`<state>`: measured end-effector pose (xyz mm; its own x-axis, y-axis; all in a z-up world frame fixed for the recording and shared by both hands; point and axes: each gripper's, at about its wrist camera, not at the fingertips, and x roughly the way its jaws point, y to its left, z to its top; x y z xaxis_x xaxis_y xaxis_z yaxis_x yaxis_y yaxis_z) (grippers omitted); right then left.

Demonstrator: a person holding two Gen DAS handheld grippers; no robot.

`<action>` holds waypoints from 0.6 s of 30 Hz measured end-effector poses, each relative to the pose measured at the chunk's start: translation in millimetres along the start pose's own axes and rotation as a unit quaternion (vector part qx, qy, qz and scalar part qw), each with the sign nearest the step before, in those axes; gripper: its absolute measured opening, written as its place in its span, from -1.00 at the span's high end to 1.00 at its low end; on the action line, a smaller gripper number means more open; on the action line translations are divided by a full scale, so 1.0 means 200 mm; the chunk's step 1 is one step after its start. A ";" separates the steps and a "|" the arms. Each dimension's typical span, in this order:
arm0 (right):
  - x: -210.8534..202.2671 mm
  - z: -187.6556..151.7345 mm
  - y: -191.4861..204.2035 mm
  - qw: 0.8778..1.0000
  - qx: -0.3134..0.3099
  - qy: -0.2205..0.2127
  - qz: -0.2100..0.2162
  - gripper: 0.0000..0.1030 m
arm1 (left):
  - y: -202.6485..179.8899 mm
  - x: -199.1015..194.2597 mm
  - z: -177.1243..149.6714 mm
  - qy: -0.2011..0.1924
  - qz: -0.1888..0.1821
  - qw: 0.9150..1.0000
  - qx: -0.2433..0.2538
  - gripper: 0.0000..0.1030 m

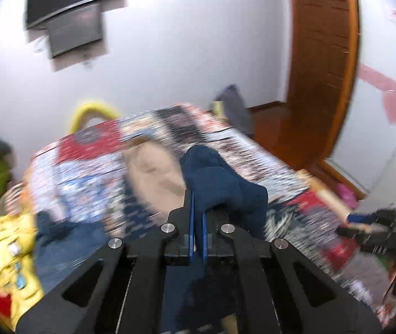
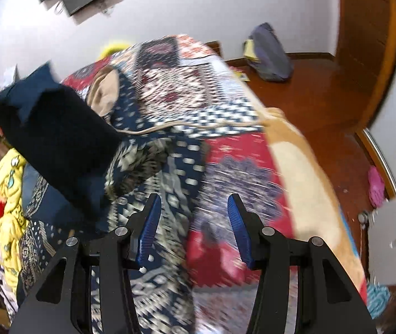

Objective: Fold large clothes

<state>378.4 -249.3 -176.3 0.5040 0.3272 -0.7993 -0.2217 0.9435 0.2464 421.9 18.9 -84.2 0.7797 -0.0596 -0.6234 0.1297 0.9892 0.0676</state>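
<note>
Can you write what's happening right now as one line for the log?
left hand-held gripper: shut on navy garment | right hand-held gripper: open, empty | under: patterned bedspread

1. A bed (image 2: pixel 225 89) filled the middle of the room, covered by a patchwork spread of red, navy and white.
2. A beige garment (image 1: pixel 153 172) lay flat on the spread near its centre.
3. A yellow printed garment (image 2: pixel 10 194) lay bunched along the bed's left edge.
4. A tan blanket (image 2: pixel 303 172) lay along the right edge.
</note>
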 end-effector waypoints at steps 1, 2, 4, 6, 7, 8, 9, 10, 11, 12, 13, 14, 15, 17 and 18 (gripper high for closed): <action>0.06 0.02 0.05 1.000 -0.008 0.011 0.000 0.11 | 0.07 -0.01 -0.05 0.004 0.011 1.000 -0.005 0.94; 0.11 0.02 0.08 1.000 -0.013 0.021 -0.002 0.11 | 0.14 0.00 -0.10 0.014 0.023 1.000 -0.012 0.94; 0.22 0.02 0.13 0.999 -0.022 0.047 -0.009 0.11 | 0.29 0.01 -0.22 0.038 0.039 0.998 -0.034 0.94; 0.32 0.01 0.18 0.997 -0.029 0.069 -0.024 0.11 | 0.43 0.02 -0.35 0.061 0.040 0.995 -0.071 0.94; 0.38 -0.01 0.20 0.995 -0.037 0.084 -0.034 0.11 | 0.49 0.03 -0.42 0.069 0.039 0.993 -0.088 0.94; 0.42 -0.03 0.21 0.994 -0.043 0.094 -0.041 0.10 | 0.54 0.04 -0.47 0.079 0.036 0.991 -0.105 0.94; 0.44 -0.03 0.22 0.993 -0.048 0.099 -0.048 0.07 | 0.60 0.07 -0.54 0.092 0.029 0.987 -0.125 0.94; 0.46 -0.05 0.24 0.992 -0.060 0.094 -0.063 0.03 | 0.66 0.11 -0.63 0.110 0.021 0.982 -0.150 0.94; 0.45 -0.06 0.24 0.991 -0.068 0.087 -0.072 -0.04 | 0.68 0.12 -0.68 0.119 0.020 0.979 -0.162 0.94; 0.45 -0.07 0.25 0.990 -0.073 0.086 -0.079 -0.07 | 0.71 0.16 -0.76 0.136 0.018 0.975 -0.177 0.94; 0.45 -0.07 0.25 0.990 -0.074 0.087 -0.080 -0.07 | 0.73 0.18 -0.81 0.146 0.017 0.972 -0.184 0.93; 0.45 -0.06 0.24 0.990 -0.072 0.089 -0.080 -0.09 | 0.75 0.20 -0.86 0.159 0.014 0.968 -0.192 0.89; 0.45 -0.06 0.24 0.990 -0.070 0.091 -0.079 -0.12 | 0.76 0.23 -0.93 0.170 0.012 0.964 -0.202 0.77; 0.45 -0.06 0.21 0.991 -0.062 0.095 -0.072 -0.14 | 0.80 0.26 -1.01 0.175 0.015 0.959 -0.223 0.49; 0.46 -0.05 0.20 0.991 -0.058 0.095 -0.068 -0.14 | 0.83 0.25 -1.04 0.167 0.015 0.958 -0.233 0.33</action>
<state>406.9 -182.1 -245.7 0.3716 0.1714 -0.9124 -0.2622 0.9622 0.0739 355.1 207.1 -265.7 0.5285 -0.0612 -0.8467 -0.2387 0.9464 -0.2174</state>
